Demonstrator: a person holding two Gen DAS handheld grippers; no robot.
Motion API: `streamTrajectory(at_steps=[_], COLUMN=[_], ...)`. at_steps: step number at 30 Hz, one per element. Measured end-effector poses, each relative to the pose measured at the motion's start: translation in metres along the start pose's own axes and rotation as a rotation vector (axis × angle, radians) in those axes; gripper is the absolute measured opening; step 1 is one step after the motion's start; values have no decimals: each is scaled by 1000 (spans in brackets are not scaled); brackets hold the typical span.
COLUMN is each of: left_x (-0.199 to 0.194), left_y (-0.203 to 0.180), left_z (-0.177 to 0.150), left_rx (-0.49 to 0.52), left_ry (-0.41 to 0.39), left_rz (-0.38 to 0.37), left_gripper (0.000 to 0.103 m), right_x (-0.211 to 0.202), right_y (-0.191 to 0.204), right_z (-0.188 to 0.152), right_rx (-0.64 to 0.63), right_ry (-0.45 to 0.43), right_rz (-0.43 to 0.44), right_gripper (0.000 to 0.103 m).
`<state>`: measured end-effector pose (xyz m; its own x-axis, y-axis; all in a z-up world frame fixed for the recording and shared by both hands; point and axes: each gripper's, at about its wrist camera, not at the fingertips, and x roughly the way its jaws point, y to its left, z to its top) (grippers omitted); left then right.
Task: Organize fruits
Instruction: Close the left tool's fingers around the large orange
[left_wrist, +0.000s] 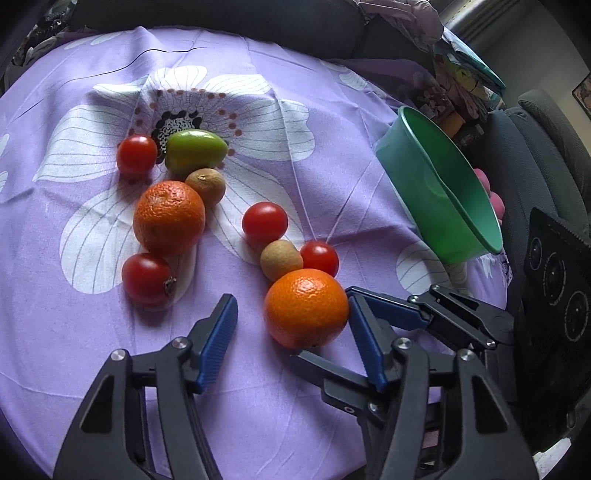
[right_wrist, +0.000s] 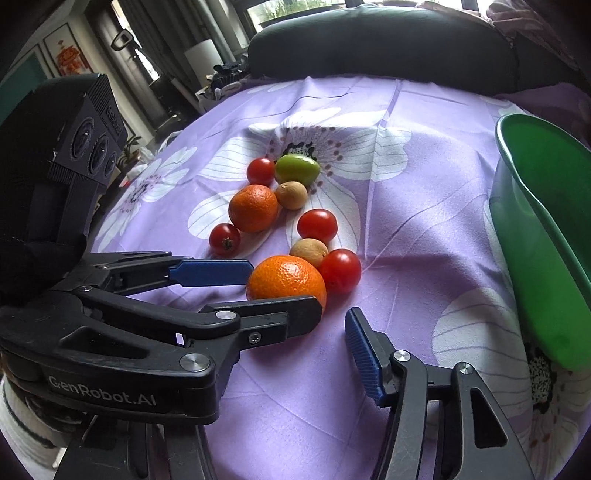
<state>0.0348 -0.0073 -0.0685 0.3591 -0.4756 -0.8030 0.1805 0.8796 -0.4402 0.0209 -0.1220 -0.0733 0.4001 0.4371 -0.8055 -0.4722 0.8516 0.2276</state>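
Holding my left gripper (left_wrist: 291, 325) low over the purple flower-printed cloth (left_wrist: 92, 74), I have its blue-padded fingers spread wide around the near round orange (left_wrist: 306, 308); the right pad touches the peel, the left pad stands apart. My right gripper (right_wrist: 334, 325) comes in beside it from the right, also spread, its one visible blue finger (right_wrist: 364, 358) just short of the same fruit, clasping nothing.

Counting the cloth's middle: two oranges, the second orange (left_wrist: 169, 218) farther back; four red cherry tomatoes (left_wrist: 265, 222); two small tan round longan-like fruits (left_wrist: 281, 259); one green oblong fruit (left_wrist: 195, 150). The green plastic bowl (left_wrist: 443, 184) sits tilted at the cloth's right edge, apart from the fruit.
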Motion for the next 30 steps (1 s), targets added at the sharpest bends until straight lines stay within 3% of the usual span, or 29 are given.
streamTrajectory(at_steps=[5, 16, 30], left_x=[2, -3, -11], left_y=[-1, -12, -74], left_z=[-1, 2, 31], left_rx=[9, 42, 184], left_ry=[4, -24, -90], left_rz=[-16, -2, -54], left_gripper=[46, 46, 46], right_x=[6, 5, -57], right_y=[2, 5, -14], right_z=[2, 1, 7], right_rx=[-20, -27, 2], right_ry=[12, -20, -170], right_rz=[19, 23, -54], right_gripper=[48, 45, 45])
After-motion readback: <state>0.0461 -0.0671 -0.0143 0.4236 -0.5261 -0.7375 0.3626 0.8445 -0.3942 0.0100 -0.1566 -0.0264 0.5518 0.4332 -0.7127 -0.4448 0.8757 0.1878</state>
